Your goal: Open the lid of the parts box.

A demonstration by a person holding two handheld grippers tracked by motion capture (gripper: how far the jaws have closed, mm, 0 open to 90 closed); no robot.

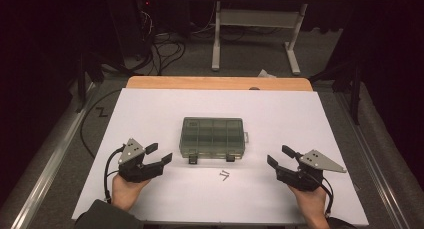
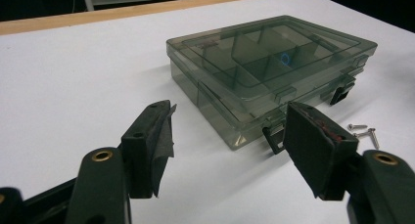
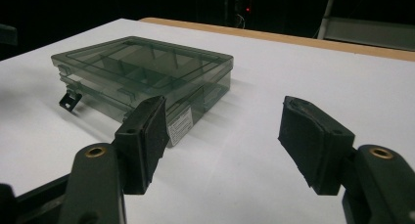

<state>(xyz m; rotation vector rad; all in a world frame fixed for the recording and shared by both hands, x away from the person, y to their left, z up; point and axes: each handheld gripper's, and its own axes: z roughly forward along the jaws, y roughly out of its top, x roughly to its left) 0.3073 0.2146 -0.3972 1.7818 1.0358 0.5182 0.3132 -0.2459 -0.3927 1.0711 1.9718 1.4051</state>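
So the right gripper [image 3: 222, 136] has its two black jaws coming up from the bottom of the frame, spread wide with nothing between them, just bare white table [image 3: 303, 77]. The smoky see-through compartment box [image 3: 142, 72] sits in the upper left, lid down, dividers visible through the top. One black latch [image 3: 70, 100] hangs open off its left edge. White label [image 3: 179, 126] on the side, right behind the left jaw. Wooden table edge [image 3: 293, 38] runs across the top.
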